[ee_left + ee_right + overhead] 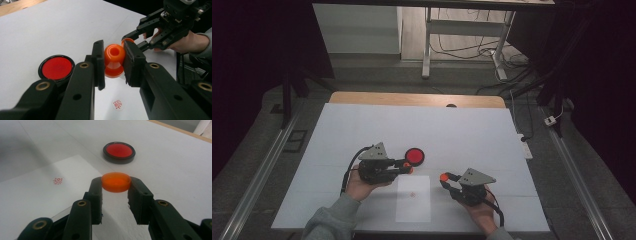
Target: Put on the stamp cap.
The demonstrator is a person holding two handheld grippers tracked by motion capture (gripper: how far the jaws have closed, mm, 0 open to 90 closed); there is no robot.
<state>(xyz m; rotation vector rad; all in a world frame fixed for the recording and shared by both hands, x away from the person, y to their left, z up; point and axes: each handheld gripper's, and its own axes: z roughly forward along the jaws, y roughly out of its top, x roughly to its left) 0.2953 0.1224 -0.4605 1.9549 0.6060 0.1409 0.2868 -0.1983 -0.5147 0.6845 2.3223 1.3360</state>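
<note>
An orange spool-shaped piece (114, 61) with a hollow top sits between the jaws of my left gripper (113, 50), which is shut on it. In the high view this left gripper (408, 167) points right, just below a round red pad in a black rim (415, 156). My right gripper (116, 182) is shut on a flat orange cap (116, 181), held level above the table. Seen from above, the right gripper (445, 178) points left toward the left one, a short gap apart. The red pad (119, 152) lies beyond the cap.
A white sheet (413, 200) lies near the front edge of the white tabletop (362, 130), with a small red stamp mark (58, 180) on it. A wooden strip (412, 98) runs along the table's far edge. Cables and table legs are on the floor beyond.
</note>
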